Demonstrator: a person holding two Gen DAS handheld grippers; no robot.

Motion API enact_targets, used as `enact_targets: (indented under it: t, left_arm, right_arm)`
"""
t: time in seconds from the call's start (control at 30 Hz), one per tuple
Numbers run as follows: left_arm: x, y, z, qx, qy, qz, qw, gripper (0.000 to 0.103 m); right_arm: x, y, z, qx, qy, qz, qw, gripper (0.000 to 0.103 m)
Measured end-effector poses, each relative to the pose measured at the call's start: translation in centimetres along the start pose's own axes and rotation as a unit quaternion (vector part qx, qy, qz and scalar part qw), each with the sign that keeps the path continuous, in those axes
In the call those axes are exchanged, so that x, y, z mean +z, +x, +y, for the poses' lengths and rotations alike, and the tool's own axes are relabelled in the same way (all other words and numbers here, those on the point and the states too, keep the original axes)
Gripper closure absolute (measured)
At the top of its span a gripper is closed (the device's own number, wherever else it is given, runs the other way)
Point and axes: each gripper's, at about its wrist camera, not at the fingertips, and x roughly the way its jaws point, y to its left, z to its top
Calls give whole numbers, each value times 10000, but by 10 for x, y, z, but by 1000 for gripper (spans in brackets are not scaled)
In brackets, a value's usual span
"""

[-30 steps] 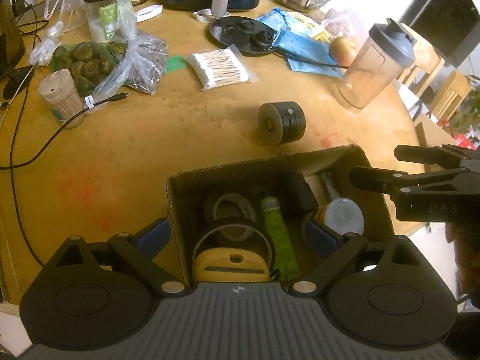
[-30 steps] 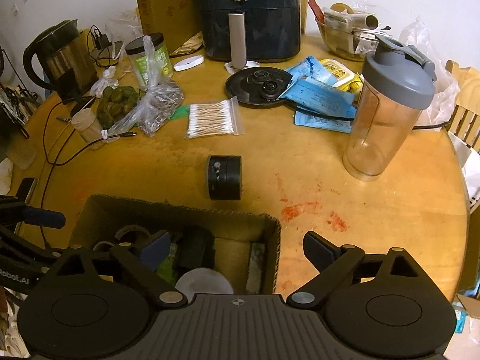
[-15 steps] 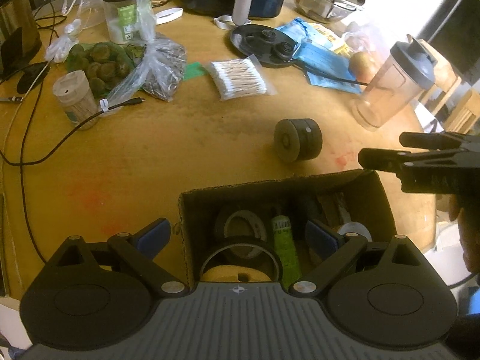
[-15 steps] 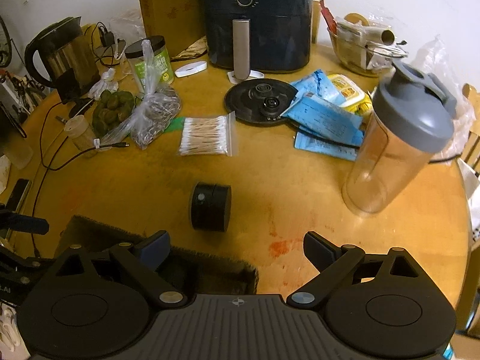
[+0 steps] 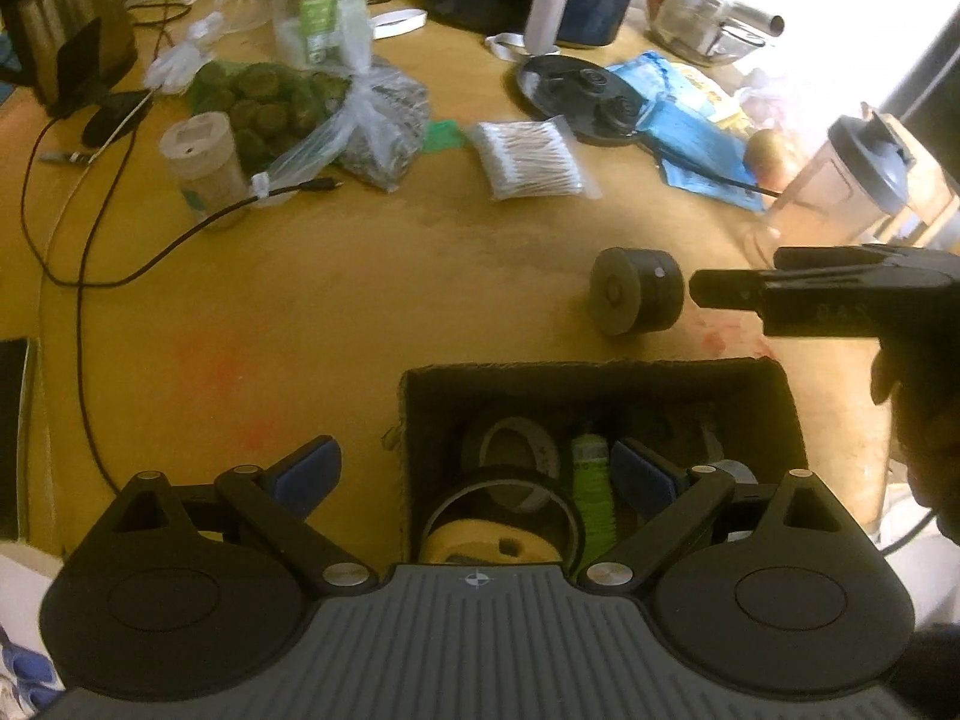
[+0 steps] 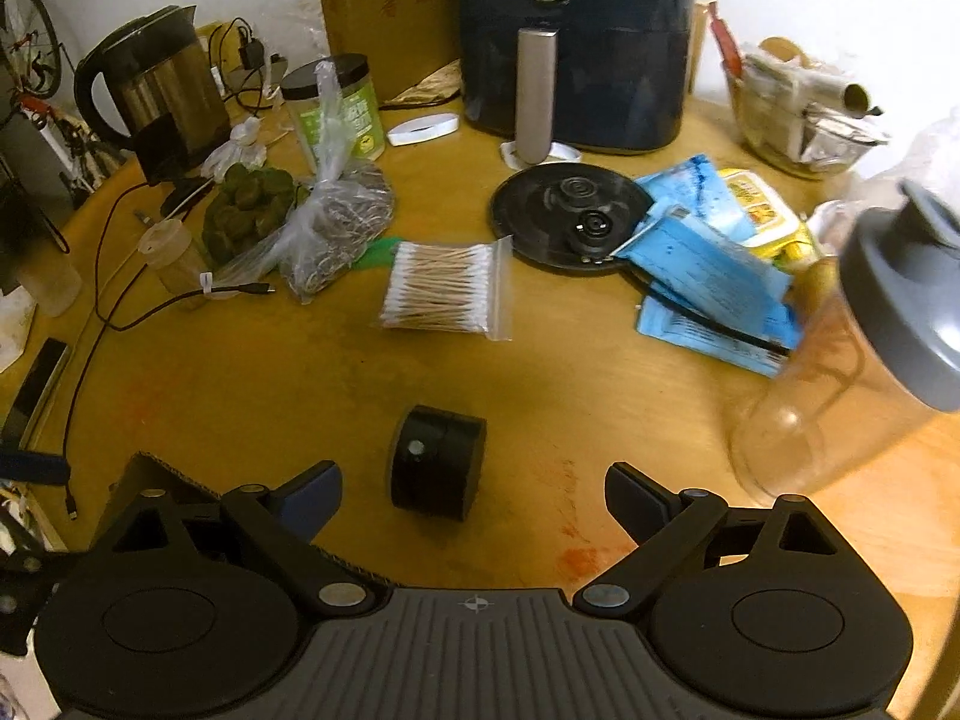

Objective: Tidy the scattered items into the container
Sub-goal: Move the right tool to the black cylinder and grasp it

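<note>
Shift: right gripper (image 6: pixel 474 495) has been carried off the box (image 5: pixel 600 378) and out over the table (image 6: pixel 300 372); the puck (image 6: pixel 437 463), formerly mid-frame, is now seen low centre in the right view
Right fingers: spread wide and closing slightly, the puck seen between the tips, untouched
Left gripper (image 5: pixel 474 474): held over the box's left wall, fingers spread, nothing pinched
Puck: black, on its side on the table, just beyond the box's far wall, right of centre in the left view (image 5: pixel 635 299)
Box: lower centre of the left view; tape rolls (image 5: pixel 510 450) and a green tube (image 5: pixel 591 492) lie inside
Swabs (image 6: pixel 444 291): bagged, mid-frame in the right view, well apart from the puck
Shaker (image 6: pixel 864 372): right edge of the right view
</note>
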Motion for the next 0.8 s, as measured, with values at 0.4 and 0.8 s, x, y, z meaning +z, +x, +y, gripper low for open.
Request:
enact_targets:
  t: [0.4, 0.8]
  left_arm:
    - [-12, -5, 16, 237, -666, 21, 9975, 4]
    - [-18, -9, 29, 253, -1065, 19, 9940, 4]
  right_arm:
    - [14, 50, -1, 351, 319, 435, 9979, 23]
    - [18, 77, 9, 335, 388, 782, 9956, 41]
